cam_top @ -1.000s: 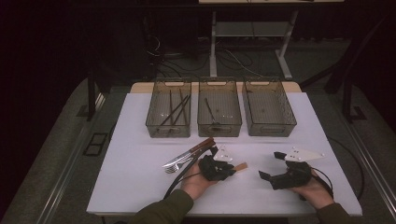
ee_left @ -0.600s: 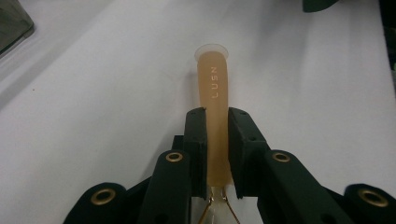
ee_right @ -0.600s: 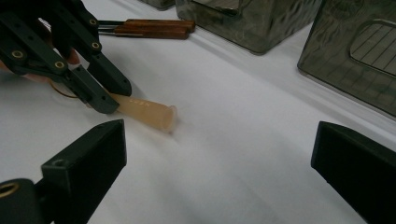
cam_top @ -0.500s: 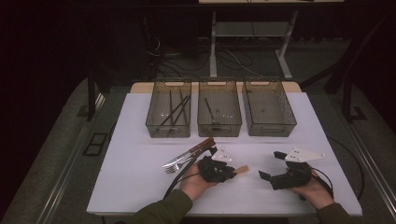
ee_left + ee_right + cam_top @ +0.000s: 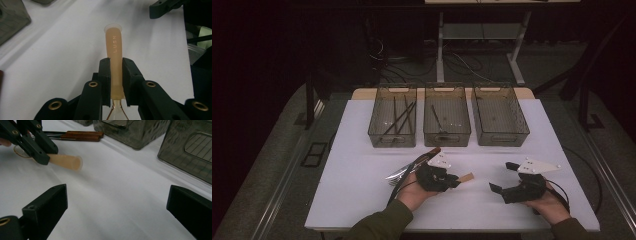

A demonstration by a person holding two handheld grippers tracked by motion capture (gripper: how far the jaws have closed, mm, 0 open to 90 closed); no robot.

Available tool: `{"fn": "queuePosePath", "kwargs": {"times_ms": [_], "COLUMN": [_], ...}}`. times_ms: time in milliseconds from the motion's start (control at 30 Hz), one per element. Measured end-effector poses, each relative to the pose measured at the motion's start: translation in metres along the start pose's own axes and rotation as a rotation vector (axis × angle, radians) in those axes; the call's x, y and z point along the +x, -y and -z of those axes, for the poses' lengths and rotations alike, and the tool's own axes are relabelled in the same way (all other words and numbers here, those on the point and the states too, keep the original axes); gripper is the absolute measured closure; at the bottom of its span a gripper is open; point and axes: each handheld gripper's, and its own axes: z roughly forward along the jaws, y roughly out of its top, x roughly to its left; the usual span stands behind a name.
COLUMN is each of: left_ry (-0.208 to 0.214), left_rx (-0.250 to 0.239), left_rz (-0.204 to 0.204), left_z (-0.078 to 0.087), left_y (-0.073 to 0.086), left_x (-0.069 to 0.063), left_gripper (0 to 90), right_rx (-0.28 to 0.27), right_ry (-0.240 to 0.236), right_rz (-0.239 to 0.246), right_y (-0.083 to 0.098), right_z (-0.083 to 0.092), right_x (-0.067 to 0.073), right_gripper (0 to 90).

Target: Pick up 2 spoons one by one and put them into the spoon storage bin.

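Cutlery with a pale peach, rounded plastic handle sits clamped between the two black jaws of the left gripper. The handle is smooth, slightly translucent and matte, widening into a flat round end cap, and small raised letters run along its length. Below the jaws it narrows into a thin copper-coloured metal neck; the working end is hidden, so its kind cannot be told. In the high view the handle pokes out to the right of the left gripper, near the front middle of the white table. In the right gripper view it hangs a little above the cloth, nearly level, with a blurred shadow beneath.

The right gripper rests near the front right of the table, its jaws spread wide apart with bare cloth between them.

Just left of the left gripper lies a small heap of cutlery with dark reddish wooden handles. Three smoky transparent plastic bins stand in a row on the far side: the left bin holds several dark sticks, the middle bin a few slim pieces, and the right bin is too dim to read.
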Motion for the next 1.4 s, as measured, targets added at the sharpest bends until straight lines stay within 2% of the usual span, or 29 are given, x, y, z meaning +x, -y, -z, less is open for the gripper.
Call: {"fn": "queuePosePath", "kwargs": {"times_ms": [233, 567, 1133, 1333, 1400], "left_ry": [-0.021, -0.06, -0.113, -0.138, -0.134], "left_rx": [-0.031, -0.061, -0.09, -0.097, -0.107], "left_rz": [0.009, 0.05, 0.099, 0.139, 0.147], "left_z": [0.019, 0.042, 0.05, 0.052, 0.053], "left_y": [0.002, 0.006, 0.005, 0.0, -0.001], "left_x": [0.009, 0.025, 0.047, 0.056, 0.059], "left_gripper": [77.7, 77.6, 77.6, 77.6, 77.6], "right_rx": [-0.001, 0.004, -0.003, -0.001, -0.001], "right_ry": [0.003, 0.006, 0.0, 0.0, 0.001], "right_rz": [-0.001, -0.003, 0.005, -0.001, -0.002], "right_y": [0.0, 0.0, 0.0, 0.0, 0.0], "right_z": [0.001, -0.001, 0.001, 0.001, 0.0], "right_x": [0.0, -0.001, 0.0, 0.0, 0.0], "right_gripper": [3.2, 3.2, 3.2, 3.2, 3.2]}}
